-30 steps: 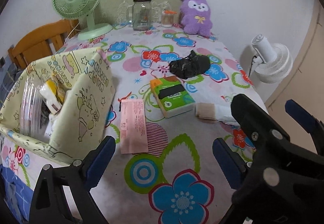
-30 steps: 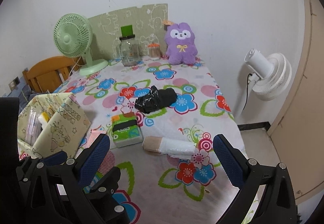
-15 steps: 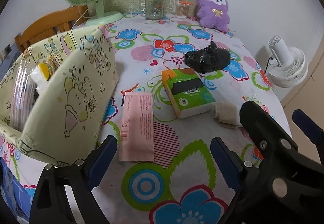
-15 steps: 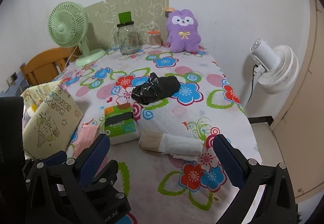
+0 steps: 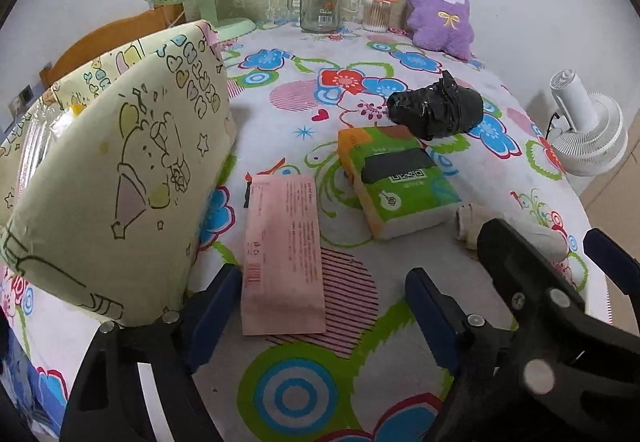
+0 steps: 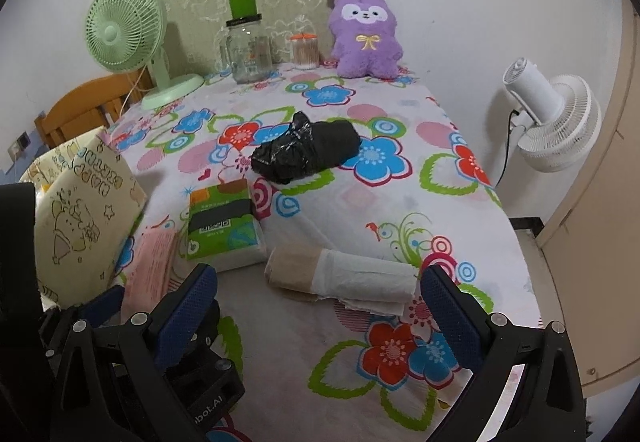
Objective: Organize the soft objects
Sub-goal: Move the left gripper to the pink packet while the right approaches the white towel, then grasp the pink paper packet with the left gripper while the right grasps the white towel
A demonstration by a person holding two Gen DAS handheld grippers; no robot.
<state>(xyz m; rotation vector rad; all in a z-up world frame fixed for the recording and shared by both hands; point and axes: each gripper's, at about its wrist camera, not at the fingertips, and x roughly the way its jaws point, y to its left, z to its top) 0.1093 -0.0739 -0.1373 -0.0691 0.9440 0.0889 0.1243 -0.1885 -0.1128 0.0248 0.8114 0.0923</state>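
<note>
L gripper (image 5: 316, 316) closing astride flat pink paper packet (image 5: 282, 254), not yet pinching; prob. for yellow cartoon-print bag (image 5: 120, 178). R gripper (image 6: 318, 308) wide, empty, nr white rolled cloth (image 6: 352, 278).

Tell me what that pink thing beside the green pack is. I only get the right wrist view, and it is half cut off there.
Observer: The left wrist view shows it whole. It is a flat pink packet with printed text and a barcode, lying on the tablecloth between the gift bag and the green tissue pack.
Operator: Is the other claw grabbing it?
Observer: Not yet. The left gripper has its jaws closing, with the packet's near end between them, but the pads are not squeezing it.
</note>
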